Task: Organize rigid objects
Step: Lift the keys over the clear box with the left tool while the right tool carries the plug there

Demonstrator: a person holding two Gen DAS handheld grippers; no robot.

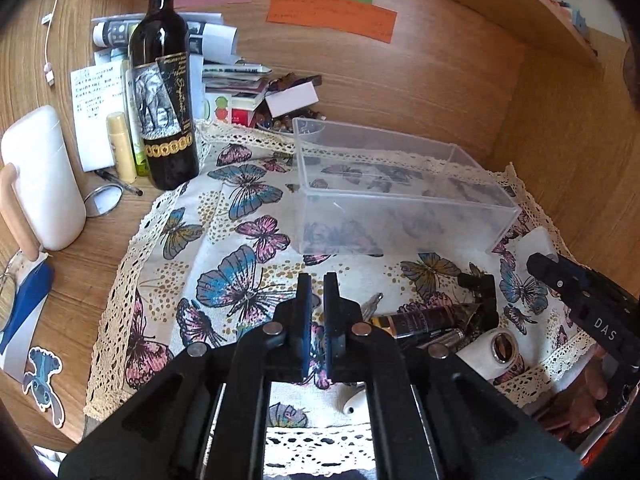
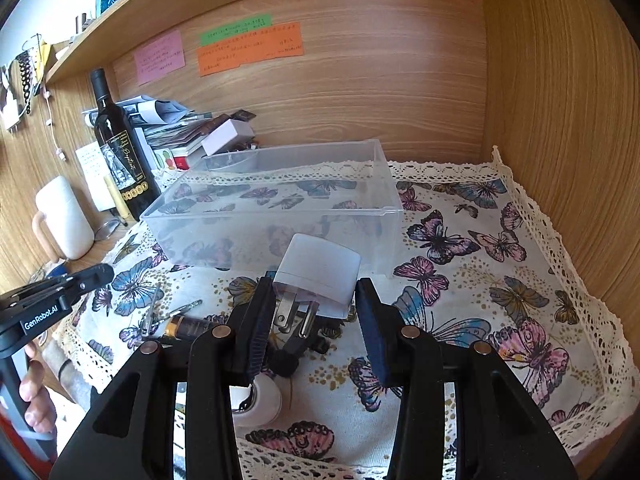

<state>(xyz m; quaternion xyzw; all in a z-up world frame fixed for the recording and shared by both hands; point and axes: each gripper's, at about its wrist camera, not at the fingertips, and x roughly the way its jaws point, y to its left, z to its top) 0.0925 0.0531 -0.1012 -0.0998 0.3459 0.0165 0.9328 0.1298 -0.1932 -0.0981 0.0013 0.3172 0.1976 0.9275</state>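
A clear plastic bin (image 1: pixel 400 196) stands empty on the butterfly cloth (image 1: pixel 240 240); it also shows in the right wrist view (image 2: pixel 280 208). My right gripper (image 2: pixel 316 312) is open around a white plug adapter (image 2: pixel 320 272), prongs toward the camera; whether the pads touch it is unclear. My left gripper (image 1: pixel 317 292) is nearly shut and empty, low over the cloth. Near it lie a dark tube (image 1: pixel 424 320), a white cylinder (image 1: pixel 492 352), a black clip (image 1: pixel 480 292) and a metal key (image 1: pixel 372 304). The tube (image 2: pixel 188 326) and cylinder (image 2: pixel 256 400) show in the right view too.
A wine bottle (image 1: pixel 164 100), a white mug (image 1: pixel 44 176), a yellow tube (image 1: pixel 122 144) and a stack of papers and boxes (image 1: pixel 236 84) crowd the left and back. Wooden walls close the back and right. A shelf (image 2: pixel 160 12) runs overhead.
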